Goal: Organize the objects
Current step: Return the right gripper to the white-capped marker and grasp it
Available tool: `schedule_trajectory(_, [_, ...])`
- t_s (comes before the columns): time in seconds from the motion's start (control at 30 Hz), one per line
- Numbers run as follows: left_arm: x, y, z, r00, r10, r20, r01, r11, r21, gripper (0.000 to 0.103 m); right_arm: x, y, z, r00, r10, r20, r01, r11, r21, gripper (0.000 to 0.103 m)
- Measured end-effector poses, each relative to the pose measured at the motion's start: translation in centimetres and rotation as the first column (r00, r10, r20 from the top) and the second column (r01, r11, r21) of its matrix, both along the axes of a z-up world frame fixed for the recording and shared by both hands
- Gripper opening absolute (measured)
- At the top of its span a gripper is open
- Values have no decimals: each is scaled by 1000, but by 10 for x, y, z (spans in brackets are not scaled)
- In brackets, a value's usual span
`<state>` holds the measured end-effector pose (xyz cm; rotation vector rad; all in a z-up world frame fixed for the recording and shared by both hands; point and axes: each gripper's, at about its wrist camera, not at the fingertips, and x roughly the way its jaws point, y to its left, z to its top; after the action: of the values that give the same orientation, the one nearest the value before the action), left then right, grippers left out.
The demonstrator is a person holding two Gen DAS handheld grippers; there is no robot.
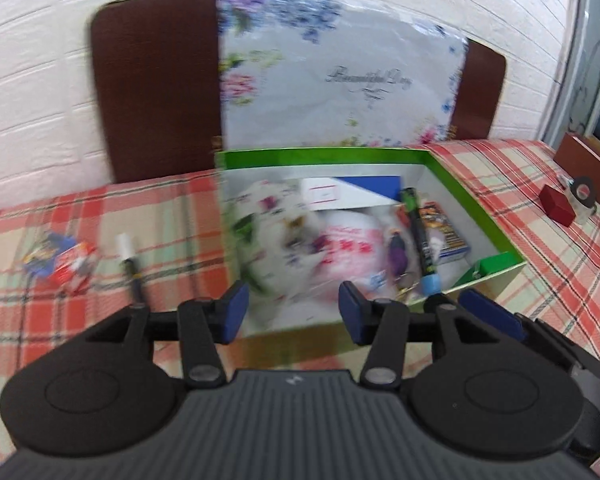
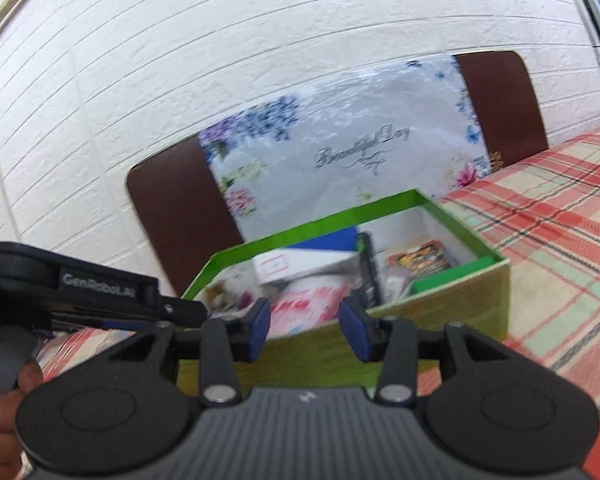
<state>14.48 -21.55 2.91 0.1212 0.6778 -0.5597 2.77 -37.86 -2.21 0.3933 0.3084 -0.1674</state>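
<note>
Both grippers parted above the green box on the checked tabletop

We see the left gripper (image 1: 292, 312) and right gripper (image 2: 304, 330) released, nothing between their blue pads, at the near edge of the green box (image 1: 439, 164). Inside lie a floral bag (image 1: 272, 236), a dark marker (image 1: 419, 236) and a card pack (image 1: 445, 228). Left of the box, a small wrapper (image 1: 66, 260) and a pen (image 1: 130, 256) rest apart on the tabletop (image 1: 539, 240).

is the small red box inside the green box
No, the small red box sits on the plaid cloth to the right of the green box, well outside its walls.
</note>
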Motion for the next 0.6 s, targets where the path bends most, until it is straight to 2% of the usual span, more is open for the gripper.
schedule_trajectory(0.1, [0,47,-8,996,94,-10,-94,996,9,55,2,28,-1,996,87,-37,-87,996,-11,41])
schedule_trajectory(0.17, [4,80,-17,985,172,-21,-171,984,42,55,6,53,-3,986,155,-61,-157,987,-37,41])
schedule_trajectory(0.27, [10,127,-33,955,295,-26,-292,953,86,55,19,92,-4,959,261,-111,-271,959,-84,41])
schedule_trajectory(0.33, [16,155,-43,934,352,-58,-347,934,83,55,31,117,-6,939,312,-145,-330,935,-127,40])
schedule_trajectory(0.5, [24,196,-62,895,413,-172,-414,910,32,55,87,152,-12,930,301,-211,-345,912,-222,39])
schedule_trajectory(0.6, [25,207,-63,887,411,-209,-422,907,-9,55,124,168,-20,934,253,-251,-326,892,-314,36])
